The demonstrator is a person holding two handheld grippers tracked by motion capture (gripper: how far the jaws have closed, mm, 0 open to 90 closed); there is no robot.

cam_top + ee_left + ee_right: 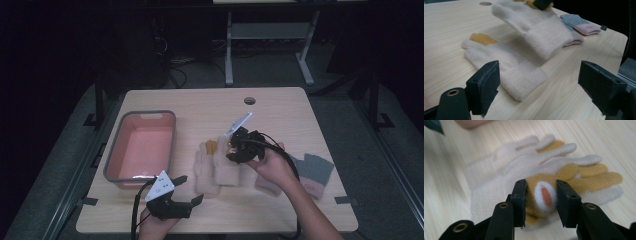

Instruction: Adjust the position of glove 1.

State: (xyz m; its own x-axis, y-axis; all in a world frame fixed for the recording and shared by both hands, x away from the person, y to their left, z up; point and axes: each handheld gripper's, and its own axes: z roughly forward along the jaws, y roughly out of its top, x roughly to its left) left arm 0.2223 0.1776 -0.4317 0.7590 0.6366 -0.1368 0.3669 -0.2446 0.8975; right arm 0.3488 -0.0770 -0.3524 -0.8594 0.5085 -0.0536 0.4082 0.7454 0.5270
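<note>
Right gripper (541, 202), reaching in over mid-table, pinches the mustard patch of a cream glove (524, 175), its red-and-white spot visible close up. Left gripper (539, 87) waits wide open near the table's (280, 105) front edge, facing the second cream glove (506, 67) lying flat; above, a pink bin (142, 150) sits left.

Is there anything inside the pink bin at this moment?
No. In the high view the pink bin shows a bare floor, while the gloves lie on the table beside it.
</note>
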